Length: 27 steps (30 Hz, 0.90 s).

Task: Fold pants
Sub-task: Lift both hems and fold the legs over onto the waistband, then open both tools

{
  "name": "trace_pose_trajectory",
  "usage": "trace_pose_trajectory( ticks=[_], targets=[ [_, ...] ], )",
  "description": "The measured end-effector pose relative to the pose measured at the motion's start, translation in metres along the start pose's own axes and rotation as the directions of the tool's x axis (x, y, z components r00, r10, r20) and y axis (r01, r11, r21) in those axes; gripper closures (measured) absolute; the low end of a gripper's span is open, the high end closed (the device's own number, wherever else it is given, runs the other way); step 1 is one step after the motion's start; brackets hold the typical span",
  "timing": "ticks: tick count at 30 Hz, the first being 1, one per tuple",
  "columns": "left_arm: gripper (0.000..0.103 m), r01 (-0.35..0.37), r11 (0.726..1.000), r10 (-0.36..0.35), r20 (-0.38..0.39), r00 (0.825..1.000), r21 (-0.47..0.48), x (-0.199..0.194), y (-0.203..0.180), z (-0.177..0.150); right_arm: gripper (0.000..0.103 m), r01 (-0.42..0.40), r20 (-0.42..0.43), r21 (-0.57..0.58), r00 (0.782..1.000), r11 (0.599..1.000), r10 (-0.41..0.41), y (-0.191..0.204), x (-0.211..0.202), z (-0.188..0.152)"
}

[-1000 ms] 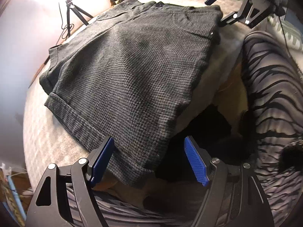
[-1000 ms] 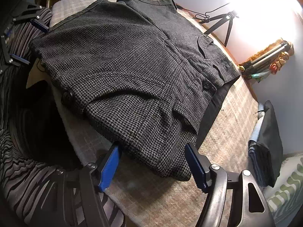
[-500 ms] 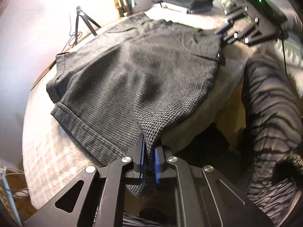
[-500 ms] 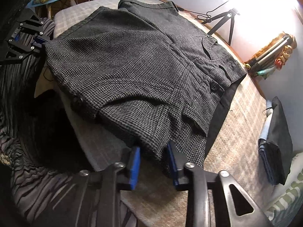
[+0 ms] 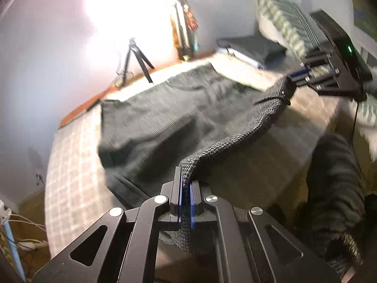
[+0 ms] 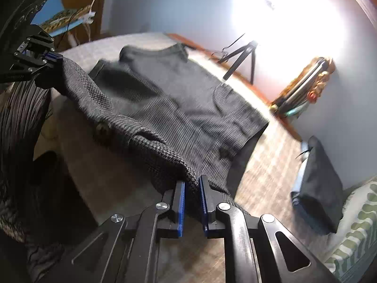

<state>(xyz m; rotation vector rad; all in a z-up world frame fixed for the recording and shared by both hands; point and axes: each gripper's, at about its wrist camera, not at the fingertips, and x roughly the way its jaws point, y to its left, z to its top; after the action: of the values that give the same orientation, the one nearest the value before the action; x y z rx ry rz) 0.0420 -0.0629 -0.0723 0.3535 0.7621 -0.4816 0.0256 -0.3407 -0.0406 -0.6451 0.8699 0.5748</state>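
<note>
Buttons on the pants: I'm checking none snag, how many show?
2 in the right wrist view: one button on the lifted near edge, another button by the flat waistband. Others may be hidden.

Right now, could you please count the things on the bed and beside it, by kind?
Grippers: 2, left gripper and right gripper, both shut on the pants
Pants being folded: 1, grey checked pants
Folded dark garments: 1, folded garment
Tripods: 1, tripod
Striped pillows: 1, pillow
Total: 6

No text, label or number can be read; faint lettering on the left gripper [image 6: 30, 59] body is illegible
</note>
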Motion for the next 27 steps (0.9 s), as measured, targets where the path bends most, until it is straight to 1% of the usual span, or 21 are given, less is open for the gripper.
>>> trace_pose_trajectory(
  ticks=[5, 9, 14, 18, 24, 27],
  targets=[
    [0.1, -0.036, 0.999, 0.036, 0.059, 0.998, 0.002, -0.005, 0.023, 0.027, 0.094, 0.042, 0.047, 0.01, 0.998, 0.999, -0.042, -0.011, -0.008, 0.025],
    [0.1, -0.056, 0.998, 0.056, 0.094, 0.994, 0.002, -0.003, 0.04, 0.049, 0.095, 0.083, 0.073, 0.014, 0.994, 0.996, -0.084, -0.022, -0.006, 0.046],
    [0.1, -0.076, 0.997, 0.076, 0.104, 0.992, 0.0, 0.012, 0.066, 0.078, 0.095, 0.124, 0.09, 0.014, 0.988, 0.992, -0.125, -0.04, 0.001, 0.075],
    [0.1, -0.1, 0.995, 0.098, 0.112, 0.989, 0.012, 0.025, 0.082, 0.098, 0.095, 0.138, 0.092, 0.032, 0.986, 0.99, -0.141, -0.059, 0.012, 0.095],
    [0.1, -0.119, 0.993, 0.117, 0.101, 0.988, 0.021, 0.053, 0.101, 0.123, 0.095, 0.151, 0.065, 0.059, 0.986, 0.987, -0.154, -0.086, 0.043, 0.125],
    [0.1, -0.124, 0.992, 0.122, 0.087, 0.989, 0.02, 0.071, 0.112, 0.134, 0.095, 0.157, 0.05, 0.061, 0.986, 0.986, -0.16, -0.094, 0.06, 0.133]
  ],
)
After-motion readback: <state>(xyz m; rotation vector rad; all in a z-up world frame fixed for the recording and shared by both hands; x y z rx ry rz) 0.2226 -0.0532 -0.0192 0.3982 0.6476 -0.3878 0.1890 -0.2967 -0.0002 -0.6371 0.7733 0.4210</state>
